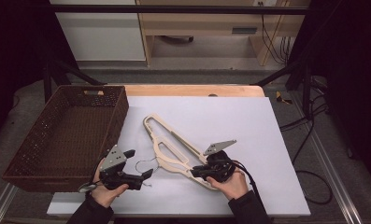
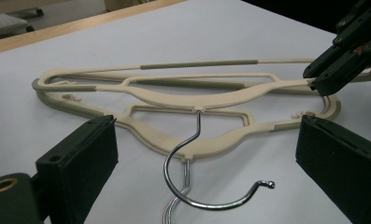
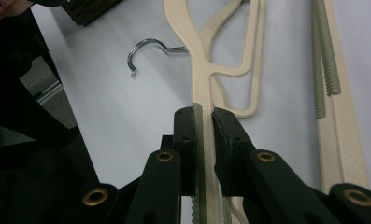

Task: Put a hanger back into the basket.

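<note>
Cream plastic hangers, stacked pair, chrome hooks, ribbed grey grip strips; lying flat mid-mat, basket at 9 o'clock. Right gripper pinching hanger arm at 5 o'clock end. Left gripper jaws spread, flanking hooks, not touching.

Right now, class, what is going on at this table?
A person holds a gripper in each hand over two stacked cream hangers on a white sheet. The right gripper is clamped on one hanger's arm. The left gripper is open, its jaws either side of the metal hooks. A brown wicker basket sits empty at the left.
</note>
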A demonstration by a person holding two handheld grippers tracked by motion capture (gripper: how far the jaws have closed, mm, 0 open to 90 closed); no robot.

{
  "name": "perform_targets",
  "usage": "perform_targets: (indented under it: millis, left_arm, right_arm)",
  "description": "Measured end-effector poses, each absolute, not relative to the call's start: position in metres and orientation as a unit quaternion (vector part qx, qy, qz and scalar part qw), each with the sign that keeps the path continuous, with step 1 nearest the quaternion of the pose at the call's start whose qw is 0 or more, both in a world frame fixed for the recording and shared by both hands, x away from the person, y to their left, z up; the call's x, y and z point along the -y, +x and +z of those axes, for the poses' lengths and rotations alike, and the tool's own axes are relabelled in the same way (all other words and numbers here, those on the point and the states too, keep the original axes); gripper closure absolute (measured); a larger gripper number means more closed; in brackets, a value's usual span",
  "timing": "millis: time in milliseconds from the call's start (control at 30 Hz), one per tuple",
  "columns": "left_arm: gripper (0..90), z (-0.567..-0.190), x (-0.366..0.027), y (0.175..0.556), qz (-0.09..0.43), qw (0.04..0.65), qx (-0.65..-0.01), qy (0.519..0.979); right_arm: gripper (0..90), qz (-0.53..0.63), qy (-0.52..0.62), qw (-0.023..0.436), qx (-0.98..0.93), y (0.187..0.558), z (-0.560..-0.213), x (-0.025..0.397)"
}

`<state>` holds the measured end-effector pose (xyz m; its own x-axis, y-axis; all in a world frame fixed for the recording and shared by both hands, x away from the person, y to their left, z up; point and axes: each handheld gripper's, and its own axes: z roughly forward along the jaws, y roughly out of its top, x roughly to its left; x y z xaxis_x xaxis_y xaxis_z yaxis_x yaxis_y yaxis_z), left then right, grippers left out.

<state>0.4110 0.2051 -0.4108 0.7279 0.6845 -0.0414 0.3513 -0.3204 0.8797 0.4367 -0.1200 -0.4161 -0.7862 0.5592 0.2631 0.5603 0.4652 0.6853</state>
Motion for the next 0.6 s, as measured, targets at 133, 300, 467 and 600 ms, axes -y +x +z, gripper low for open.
perform_targets:
  millis: [133, 300, 467, 600]
  left_arm:
    - [10.1, -0.407, -0.197, 0.421, 0.178, 0.467, -0.317, 0.806]
    - [25.9, -0.402, -0.185, 0.438, 0.159, 0.436, -0.308, 0.831]
    - [44.1, -0.405, -0.176, 0.445, 0.15, 0.403, -0.3, 0.852]
    - [57.0, -0.409, -0.176, 0.449, 0.14, 0.386, -0.303, 0.86]
  right_arm:
    - [80.1, -0.396, -0.32, 0.0, 0.861, 0.437, -0.417, 0.119]
    - [80.1, -0.392, -0.322, -0.003, 0.862, 0.436, -0.418, 0.118]
    - [80.1, -0.389, -0.321, -0.002, 0.864, 0.436, -0.418, 0.118]
    - [80.1, -0.388, -0.32, -0.004, 0.864, 0.436, -0.417, 0.118]
